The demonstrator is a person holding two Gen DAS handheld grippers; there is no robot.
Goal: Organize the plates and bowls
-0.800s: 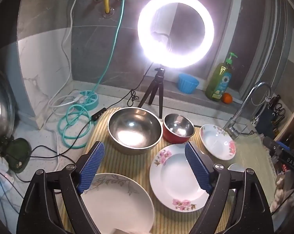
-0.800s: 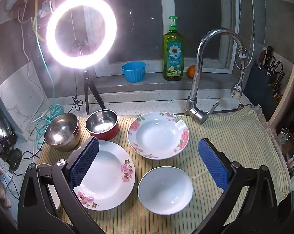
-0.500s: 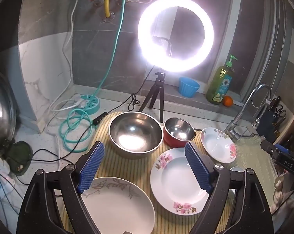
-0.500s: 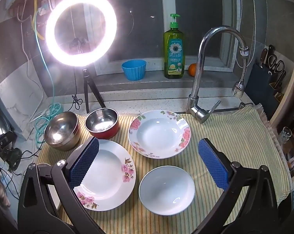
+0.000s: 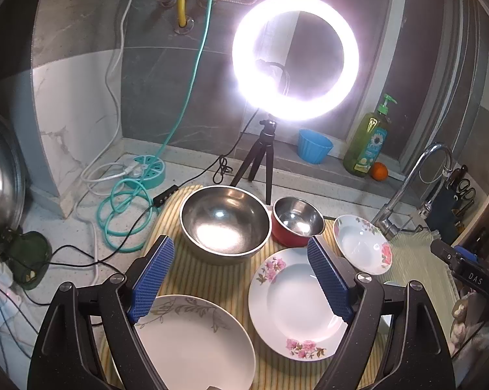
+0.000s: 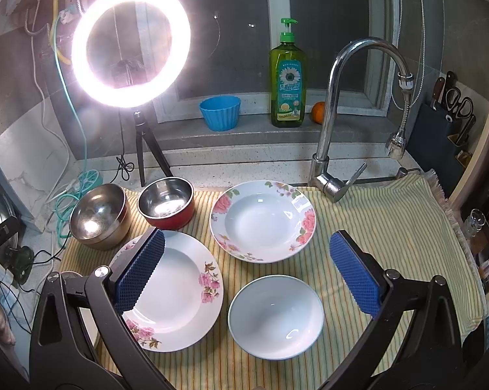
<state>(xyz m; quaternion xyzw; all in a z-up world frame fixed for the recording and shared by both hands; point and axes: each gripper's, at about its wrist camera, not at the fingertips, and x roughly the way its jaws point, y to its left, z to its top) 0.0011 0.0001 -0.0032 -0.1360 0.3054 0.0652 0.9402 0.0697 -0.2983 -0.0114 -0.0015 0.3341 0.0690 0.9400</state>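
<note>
My left gripper (image 5: 241,279) and my right gripper (image 6: 246,273) both hang above the striped cloth (image 6: 390,227) with jaws spread wide and nothing between them. In the right view, the large steel bowl (image 6: 98,216) and red bowl (image 6: 166,203) sit side by side at centre left. A flowered deep plate (image 6: 262,221) lies mid-frame, another flowered plate (image 6: 176,292) at lower left, and the plain white dish (image 6: 275,317) at lower centre.

Pink flowers are ringing two white plates (image 6: 169,289) (image 6: 262,221), grey leaves are trailing across another (image 5: 192,341), a red-sided steel bowl (image 6: 166,203) is gleaming, and yellow-green stripes are covering the cloth (image 6: 390,227).
</note>
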